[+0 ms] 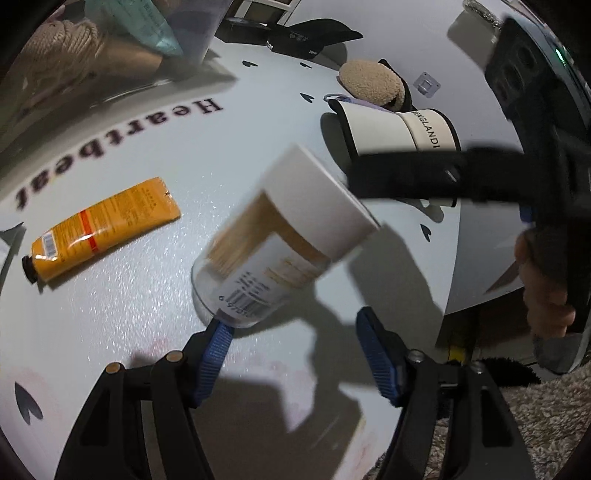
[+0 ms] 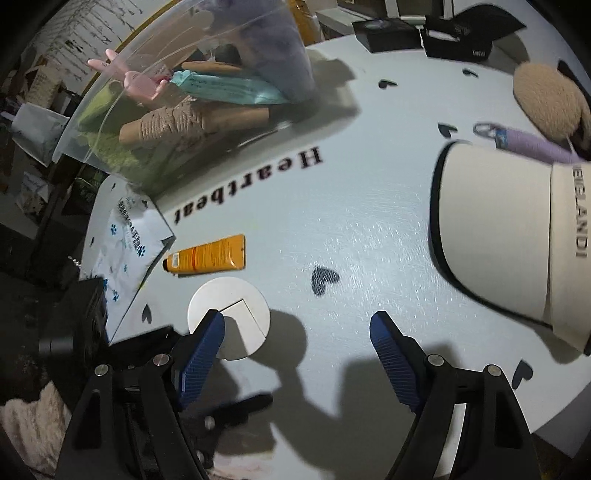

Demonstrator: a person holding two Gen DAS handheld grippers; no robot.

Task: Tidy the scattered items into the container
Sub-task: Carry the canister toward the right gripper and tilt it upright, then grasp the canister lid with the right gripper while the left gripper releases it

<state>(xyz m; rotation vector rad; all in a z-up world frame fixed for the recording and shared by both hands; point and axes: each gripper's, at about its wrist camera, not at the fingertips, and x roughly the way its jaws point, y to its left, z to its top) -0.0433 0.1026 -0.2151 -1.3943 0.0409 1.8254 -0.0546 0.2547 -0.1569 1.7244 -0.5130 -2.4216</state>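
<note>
Both grippers (image 1: 293, 350) (image 2: 297, 339) gape; table (image 2: 351, 229) reads "Heartbeat", visor (image 2: 495, 236) perhaps "ENGLANDI".

On the bench (image 2: 369, 229) lie one orange tube (image 2: 207, 255), one white-capped jar (image 1: 280, 236), one cream visor cap (image 2: 517, 236), one tan fuzzy pad (image 2: 545, 99), one lilac strap (image 2: 528, 146), one paw-print packet (image 2: 125, 236) and two black boxes (image 2: 391, 35). One clear container (image 2: 177, 96) holds several items. Two hand-held grippers show: the left hand-held gripper (image 1: 295, 354) and the right hand-held gripper (image 2: 299, 350).
</note>
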